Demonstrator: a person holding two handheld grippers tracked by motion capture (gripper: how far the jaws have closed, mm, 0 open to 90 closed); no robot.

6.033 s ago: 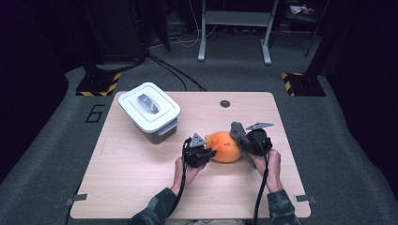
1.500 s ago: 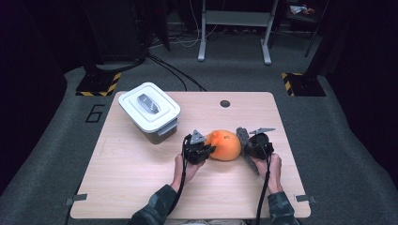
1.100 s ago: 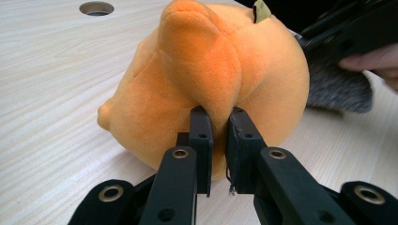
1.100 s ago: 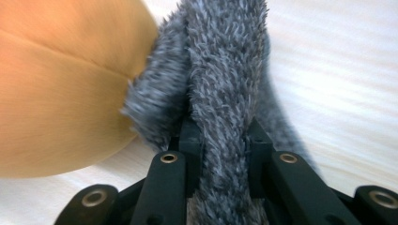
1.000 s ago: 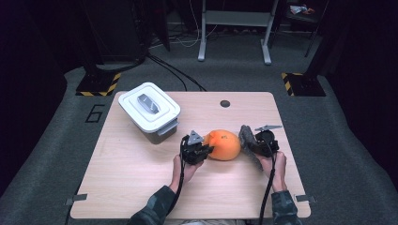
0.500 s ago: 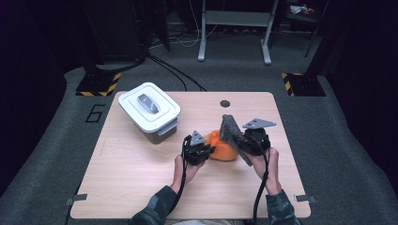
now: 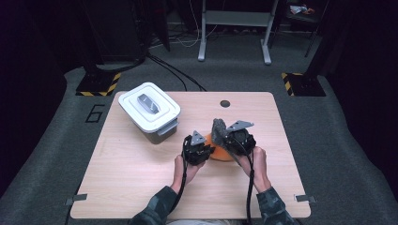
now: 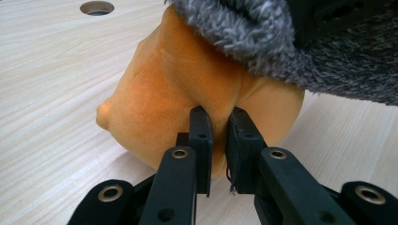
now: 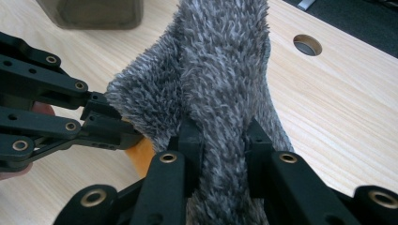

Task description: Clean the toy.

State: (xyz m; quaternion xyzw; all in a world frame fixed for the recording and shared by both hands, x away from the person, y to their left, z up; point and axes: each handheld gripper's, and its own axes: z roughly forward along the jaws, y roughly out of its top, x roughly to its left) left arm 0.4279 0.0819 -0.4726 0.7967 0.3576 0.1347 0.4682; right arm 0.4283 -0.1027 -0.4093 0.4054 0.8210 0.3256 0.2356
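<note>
Wooden table [image 7: 141, 187] bears lidded bin [image 7: 149, 111] (contents hidden).

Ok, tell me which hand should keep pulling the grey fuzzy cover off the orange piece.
Right. The right gripper is shut on the grey fuzzy cover, lifted above the orange piece. The left gripper pinches a fold of the orange piece on the table, so it likely serves best as anchor.

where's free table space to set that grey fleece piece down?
Free: the table's near-left part, below the white lidded box; the right strip past the right gripper, up to the grommet hole. Crowded: centre, where the left gripper pinches the orange plush under the grey fleece.
</note>
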